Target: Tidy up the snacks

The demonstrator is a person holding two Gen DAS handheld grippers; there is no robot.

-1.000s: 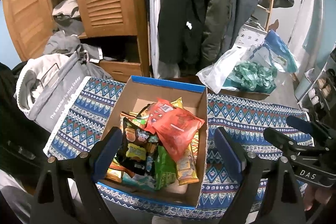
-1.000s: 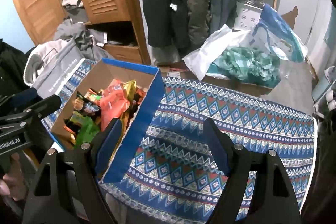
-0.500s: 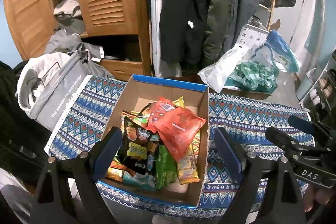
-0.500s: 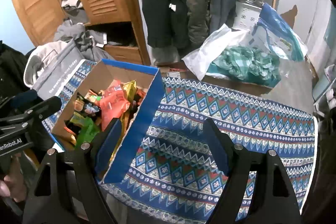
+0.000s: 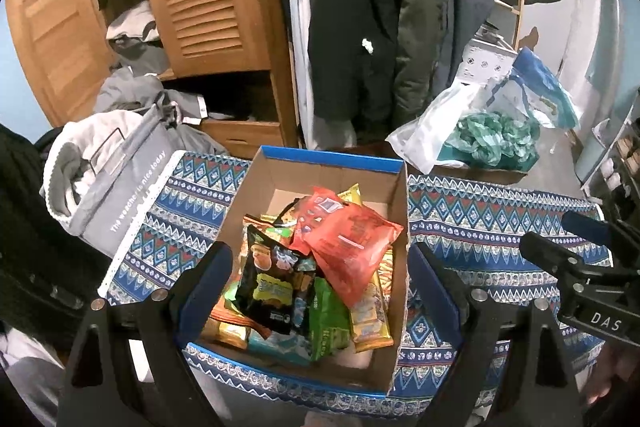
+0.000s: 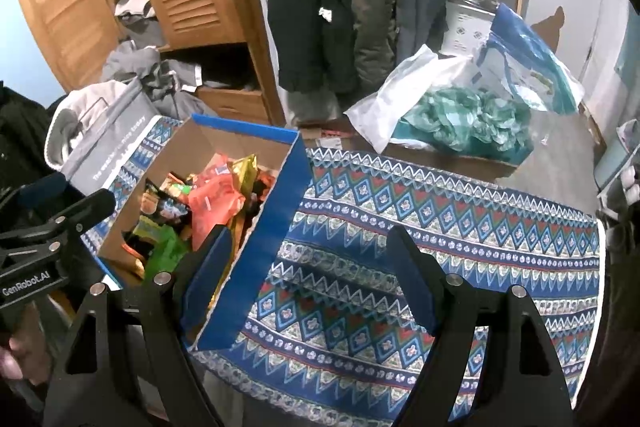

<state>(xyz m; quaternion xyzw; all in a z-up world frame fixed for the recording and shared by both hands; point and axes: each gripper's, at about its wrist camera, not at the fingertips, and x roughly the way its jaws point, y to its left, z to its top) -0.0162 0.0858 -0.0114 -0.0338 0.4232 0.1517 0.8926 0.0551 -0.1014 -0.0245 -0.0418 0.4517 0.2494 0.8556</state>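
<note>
A grey laundry bag (image 5: 100, 195) sits left of the snack box (image 5: 320, 163), a white plastic bag (image 5: 432, 131) far right. The red snack packet (image 5: 352, 239) lies on top, long axis running near-right to far-left. Left gripper (image 5: 320, 283) and right gripper (image 6: 308, 271) both gape, holding nothing.

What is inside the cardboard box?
The cardboard box holds piled snack packets: a red bag on top, a black packet and a green one. Lower layers are covered.

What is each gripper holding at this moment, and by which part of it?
Nothing is held. The left gripper has its jaws open above the snack box, touching no packet. The right gripper is open too, over the patterned cloth.
</note>
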